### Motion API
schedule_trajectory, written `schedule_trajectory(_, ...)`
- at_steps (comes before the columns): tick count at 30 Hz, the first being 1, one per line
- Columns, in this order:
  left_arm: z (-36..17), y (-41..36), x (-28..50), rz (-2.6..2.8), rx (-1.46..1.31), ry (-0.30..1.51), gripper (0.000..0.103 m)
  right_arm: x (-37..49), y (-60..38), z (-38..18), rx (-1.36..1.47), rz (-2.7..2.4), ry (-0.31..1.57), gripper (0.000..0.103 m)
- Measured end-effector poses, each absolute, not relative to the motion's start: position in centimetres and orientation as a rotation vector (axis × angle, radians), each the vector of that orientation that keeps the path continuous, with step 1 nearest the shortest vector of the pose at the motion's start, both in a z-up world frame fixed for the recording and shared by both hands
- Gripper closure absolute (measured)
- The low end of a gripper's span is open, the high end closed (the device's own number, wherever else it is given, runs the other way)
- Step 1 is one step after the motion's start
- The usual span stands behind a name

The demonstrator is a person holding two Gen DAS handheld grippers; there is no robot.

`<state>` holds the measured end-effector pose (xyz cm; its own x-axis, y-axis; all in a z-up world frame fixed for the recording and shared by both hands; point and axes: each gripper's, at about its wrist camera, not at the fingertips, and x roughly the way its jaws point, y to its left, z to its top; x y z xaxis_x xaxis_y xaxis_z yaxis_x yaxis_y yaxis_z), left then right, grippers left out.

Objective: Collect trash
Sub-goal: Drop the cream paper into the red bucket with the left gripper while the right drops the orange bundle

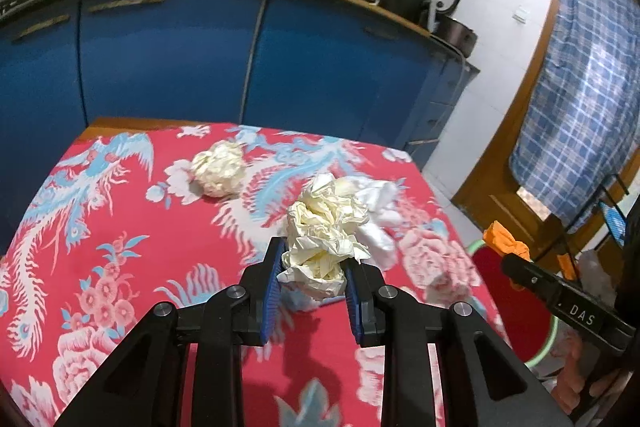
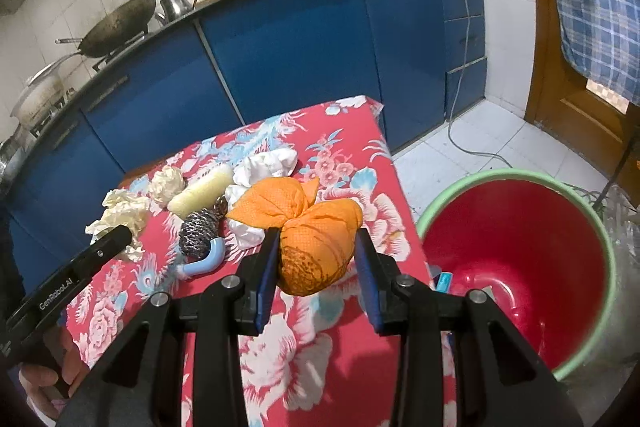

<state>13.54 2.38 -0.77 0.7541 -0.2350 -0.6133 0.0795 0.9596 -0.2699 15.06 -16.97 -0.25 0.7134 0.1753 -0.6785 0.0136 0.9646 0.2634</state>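
Note:
My left gripper [image 1: 314, 263] is shut on a crumpled cream paper wad [image 1: 324, 231], held just above the red floral tablecloth [image 1: 100, 227]. It also shows at the left of the right wrist view [image 2: 120, 215]. My right gripper [image 2: 316, 255] is shut on an orange cloth bundle [image 2: 312, 231] above the table's right side. The bundle also shows at the right of the left wrist view [image 1: 505, 241]. A red bucket with a green rim [image 2: 516, 259] stands on the floor to the right of the table.
On the table lie a second cream paper ball [image 1: 219, 169], white crumpled tissue [image 2: 272, 165], a cream roll [image 2: 202, 193], a steel scourer [image 2: 199, 229] and a blue curved handle [image 2: 204, 261]. Blue kitchen cabinets [image 2: 280, 47] stand behind the table. A wooden door [image 2: 560, 99] is at the right.

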Motion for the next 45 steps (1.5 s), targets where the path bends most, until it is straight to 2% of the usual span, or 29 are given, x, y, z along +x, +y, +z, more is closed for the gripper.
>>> schedule_trajectory(22,2.6,-7.4,10.8,-0.389,-0.138,0.666,0.074,8.1,-24.2,1.6,0.344,-0.051,0.706,0.063)
schedule_trajectory(45,-2.0,-20.0,11.4,-0.567,0.023,0.796,0.074,5.4,-33.2,-3.1,0.485,-0.225,0.755,0.062)
